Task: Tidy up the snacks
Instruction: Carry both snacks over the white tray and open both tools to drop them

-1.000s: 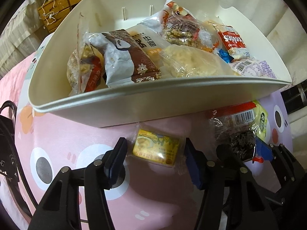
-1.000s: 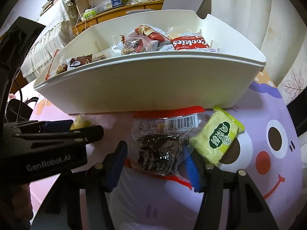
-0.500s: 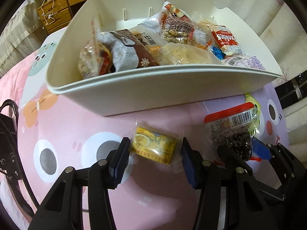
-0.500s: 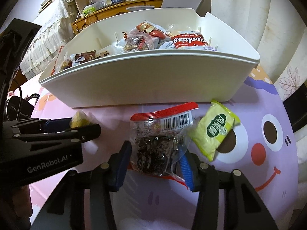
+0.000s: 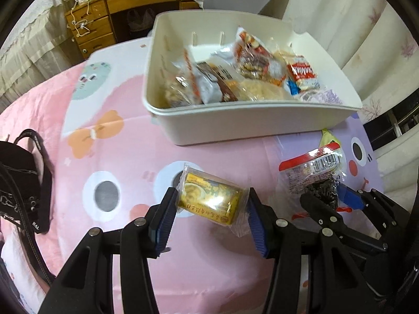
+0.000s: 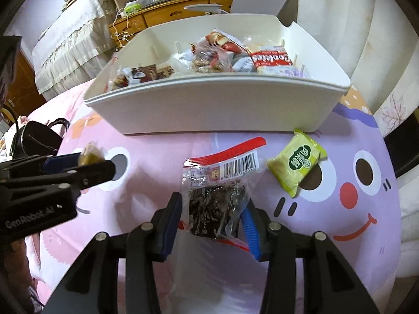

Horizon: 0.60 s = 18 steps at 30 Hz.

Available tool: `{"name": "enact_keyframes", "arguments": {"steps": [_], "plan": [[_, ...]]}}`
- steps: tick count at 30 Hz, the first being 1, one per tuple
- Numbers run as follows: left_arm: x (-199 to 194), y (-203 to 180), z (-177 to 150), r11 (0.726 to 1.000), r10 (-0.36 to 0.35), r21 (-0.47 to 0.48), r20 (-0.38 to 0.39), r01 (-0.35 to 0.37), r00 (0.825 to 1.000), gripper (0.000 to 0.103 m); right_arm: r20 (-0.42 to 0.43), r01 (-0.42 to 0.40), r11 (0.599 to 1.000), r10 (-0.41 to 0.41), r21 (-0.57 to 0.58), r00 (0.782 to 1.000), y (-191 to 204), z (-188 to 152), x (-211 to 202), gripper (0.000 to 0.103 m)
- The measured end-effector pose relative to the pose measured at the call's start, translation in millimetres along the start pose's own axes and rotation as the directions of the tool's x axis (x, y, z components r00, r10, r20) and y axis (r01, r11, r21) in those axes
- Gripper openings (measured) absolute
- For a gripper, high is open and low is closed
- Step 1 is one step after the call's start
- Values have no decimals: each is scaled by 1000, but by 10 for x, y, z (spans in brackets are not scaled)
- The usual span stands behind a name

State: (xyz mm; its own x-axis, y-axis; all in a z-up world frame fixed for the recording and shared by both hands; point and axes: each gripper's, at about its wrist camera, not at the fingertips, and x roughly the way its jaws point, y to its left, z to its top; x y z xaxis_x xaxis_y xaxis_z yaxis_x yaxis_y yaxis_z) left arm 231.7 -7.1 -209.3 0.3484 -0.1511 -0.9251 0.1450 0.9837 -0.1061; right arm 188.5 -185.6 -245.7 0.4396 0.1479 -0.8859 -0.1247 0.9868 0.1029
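Note:
A yellow-gold snack packet [image 5: 204,204] hangs above the pink cartoon sheet, and my left gripper [image 5: 211,196] is shut on it, blue pads against both ends. From the right wrist view, that left gripper [image 6: 91,159] shows at the left with the packet [image 6: 90,154] in its tip. My right gripper [image 6: 212,201] has its jaws closing on a clear, red-edged bag of dark snack [image 6: 217,172], and both pads press its lower part. That bag [image 5: 314,178] also shows at the right of the left wrist view. A white bin [image 5: 235,123] beyond both holds several wrapped snacks.
A green packet [image 6: 297,162] lies on the sheet right of the held bag, just in front of the bin [image 6: 209,112]. A black bag with straps [image 5: 23,183] sits at the left edge. Wooden drawers [image 5: 91,28] and curtains stand behind the bed.
Both grippers rose and drew back from the bin, which now looks smaller. The left jaws closed onto the yellow packet and lifted it. The right jaws narrowed around the dark snack bag.

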Motion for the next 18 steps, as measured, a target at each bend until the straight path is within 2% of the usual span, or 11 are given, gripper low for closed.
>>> {"name": "enact_keyframes", "arguments": {"steps": [8, 18], "plan": [[-404, 154, 153, 1000, 6, -23, 56, -5, 998, 50, 33, -23, 999, 24, -39, 999, 163, 161, -342, 44], [-666, 138, 764, 997, -19, 79, 127, 9, 992, 50, 137, -21, 998, 29, -58, 990, 256, 587, -712, 44]]}}
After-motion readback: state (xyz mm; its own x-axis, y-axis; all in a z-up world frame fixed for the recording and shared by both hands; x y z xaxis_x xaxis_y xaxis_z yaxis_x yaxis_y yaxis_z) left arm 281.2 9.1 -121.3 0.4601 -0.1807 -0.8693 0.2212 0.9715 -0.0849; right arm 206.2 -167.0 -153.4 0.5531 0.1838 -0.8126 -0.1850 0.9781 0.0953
